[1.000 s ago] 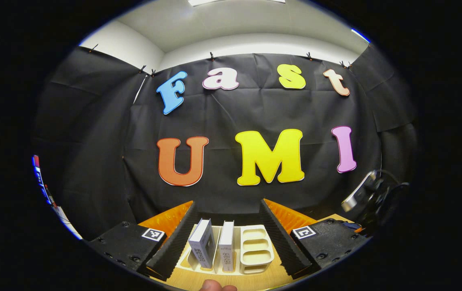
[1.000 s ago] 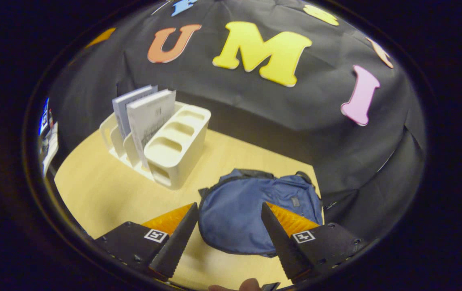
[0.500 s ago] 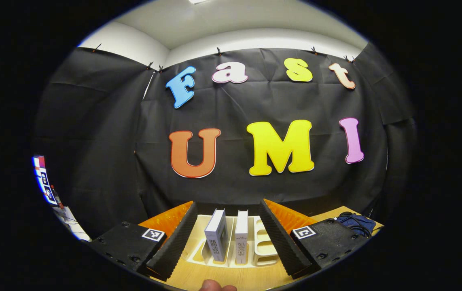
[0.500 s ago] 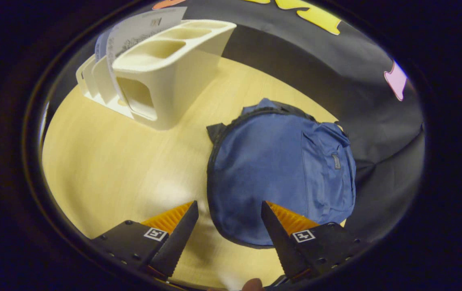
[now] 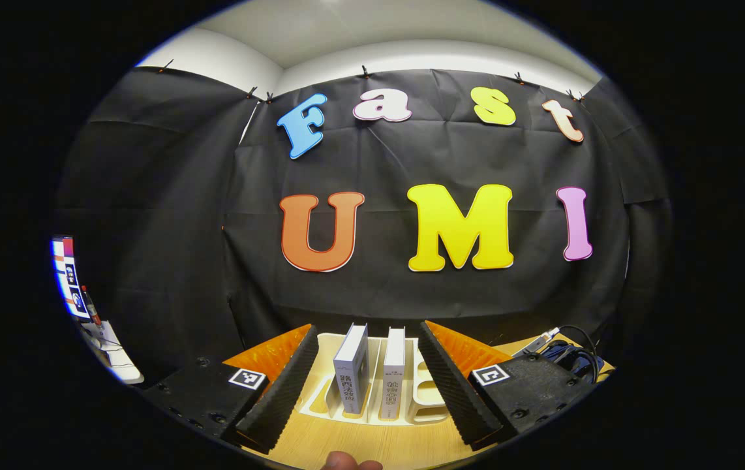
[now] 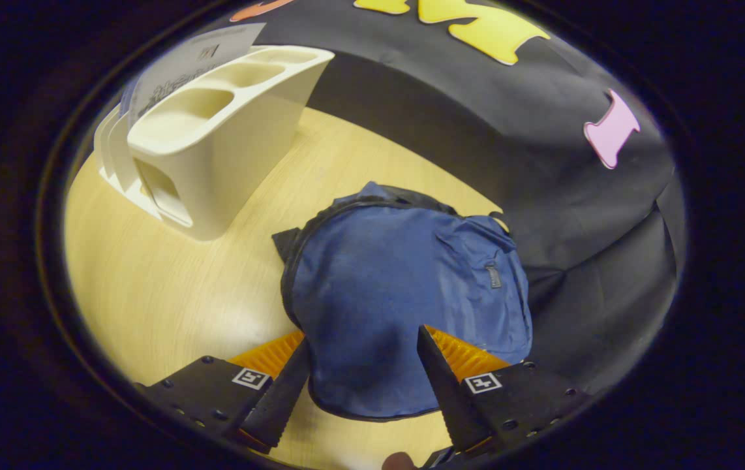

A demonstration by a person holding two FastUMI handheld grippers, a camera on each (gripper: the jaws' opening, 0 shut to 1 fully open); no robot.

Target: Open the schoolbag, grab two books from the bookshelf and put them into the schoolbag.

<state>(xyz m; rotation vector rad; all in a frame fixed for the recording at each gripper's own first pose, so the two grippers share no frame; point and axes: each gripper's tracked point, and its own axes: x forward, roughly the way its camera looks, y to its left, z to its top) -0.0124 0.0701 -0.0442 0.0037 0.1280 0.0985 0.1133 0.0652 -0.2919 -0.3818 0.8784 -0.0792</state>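
Dark characters run down the spines of both books (image 5: 351, 378) (image 5: 393, 375). They are too small to read. Square coded markers sit at five and seven o'clock.

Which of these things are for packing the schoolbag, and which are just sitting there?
For the job:
- blue schoolbag, lying flat and closed
- two books standing in the cream bookshelf
- left tongs and right tongs, both open

Just lying about:
- black cables by the table's far edge

Pale wooden table (image 6: 170, 287), black cables (image 5: 571, 349) at right.
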